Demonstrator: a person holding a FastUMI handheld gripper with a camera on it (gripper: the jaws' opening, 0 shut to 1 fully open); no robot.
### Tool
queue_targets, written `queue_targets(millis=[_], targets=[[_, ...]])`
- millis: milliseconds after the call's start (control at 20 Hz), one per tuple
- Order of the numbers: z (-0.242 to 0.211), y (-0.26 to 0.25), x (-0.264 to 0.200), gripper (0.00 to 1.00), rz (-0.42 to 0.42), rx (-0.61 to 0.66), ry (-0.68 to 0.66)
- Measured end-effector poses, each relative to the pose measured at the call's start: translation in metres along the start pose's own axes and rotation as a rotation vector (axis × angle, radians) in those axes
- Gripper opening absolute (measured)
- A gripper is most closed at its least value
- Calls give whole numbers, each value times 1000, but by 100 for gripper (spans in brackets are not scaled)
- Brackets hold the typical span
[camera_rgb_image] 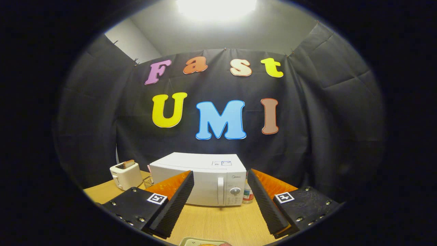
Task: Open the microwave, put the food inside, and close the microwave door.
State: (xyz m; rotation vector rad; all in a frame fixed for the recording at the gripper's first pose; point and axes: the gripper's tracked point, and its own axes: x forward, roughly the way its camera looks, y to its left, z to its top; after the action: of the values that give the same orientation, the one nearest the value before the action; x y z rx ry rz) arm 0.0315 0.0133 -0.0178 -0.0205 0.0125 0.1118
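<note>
Tongs [220, 201] spread, empty; microwave [201, 181] beyond, shut; food plate [201, 242] cut off below.

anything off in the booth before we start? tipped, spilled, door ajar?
Nothing stands out. The microwave sits square on the table with its door shut, the toaster stands upright beside it, and a bottle stands at its other side. The gripper is open, holding nothing. No spills.

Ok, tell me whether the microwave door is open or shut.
Shut: the microwave door lies flush with its front, handle beside the dial, beyond the open gripper.
</note>
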Motion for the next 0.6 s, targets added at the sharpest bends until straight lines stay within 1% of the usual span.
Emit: queue_targets(millis=[200, 350, 600], targets=[[-13, -4, 30, 99, 26, 20, 3], [-25, -9, 55, 99, 43, 7, 4], [-65, -11, 104, 99, 61, -17, 48]])
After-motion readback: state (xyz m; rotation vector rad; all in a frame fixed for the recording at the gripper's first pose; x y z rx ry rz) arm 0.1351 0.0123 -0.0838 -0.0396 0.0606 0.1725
